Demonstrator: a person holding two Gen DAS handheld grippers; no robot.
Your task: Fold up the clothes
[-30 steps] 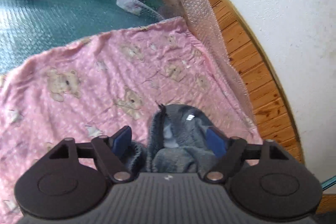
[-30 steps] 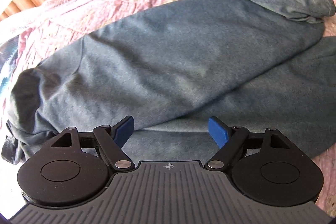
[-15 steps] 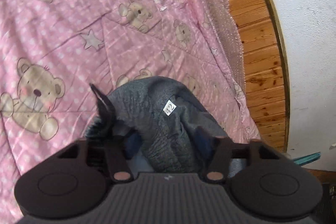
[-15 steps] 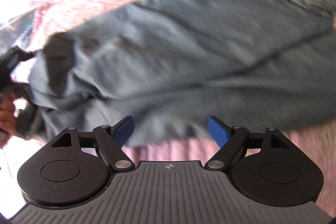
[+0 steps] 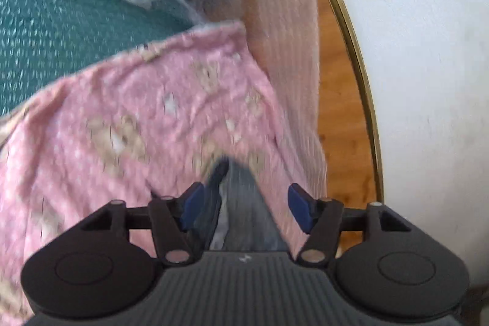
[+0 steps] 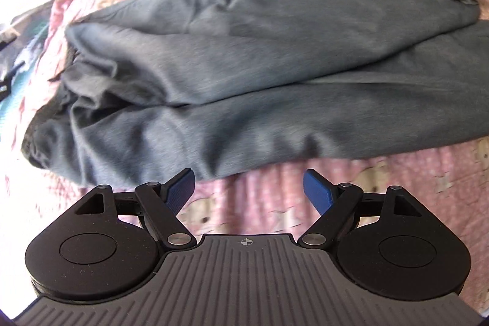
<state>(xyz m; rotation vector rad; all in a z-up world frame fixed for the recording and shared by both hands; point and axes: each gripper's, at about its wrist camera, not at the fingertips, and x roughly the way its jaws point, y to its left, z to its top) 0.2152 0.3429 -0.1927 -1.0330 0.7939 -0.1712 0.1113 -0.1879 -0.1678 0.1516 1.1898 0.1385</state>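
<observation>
Dark grey trousers (image 6: 244, 75) lie across a pink teddy-bear sheet (image 6: 259, 203), one leg folded over the other, the bunched waist at the left. My right gripper (image 6: 249, 188) hovers open over the sheet, just short of the trousers' near edge, with nothing between its fingers. In the left wrist view, which is blurred, a narrow ridge of the grey trousers (image 5: 241, 222) runs between the jaws of my left gripper (image 5: 246, 205). Those jaws are opening. The left pad (image 5: 192, 202) sits close beside the cloth and the right pad (image 5: 299, 208) stands clear of it.
The pink sheet (image 5: 122, 127) ends at a teal mattress (image 5: 45, 20) covered in bubble wrap. A bubble-wrap flap (image 5: 281, 35) hangs along the right side. Beyond it are a wooden board (image 5: 339, 112) with a brass edge and a white wall (image 5: 428, 51).
My left gripper had closed on the trousers' waist and now its jaws have parted as it swung up toward the mattress. My right gripper drew back to the trousers' near edge.
</observation>
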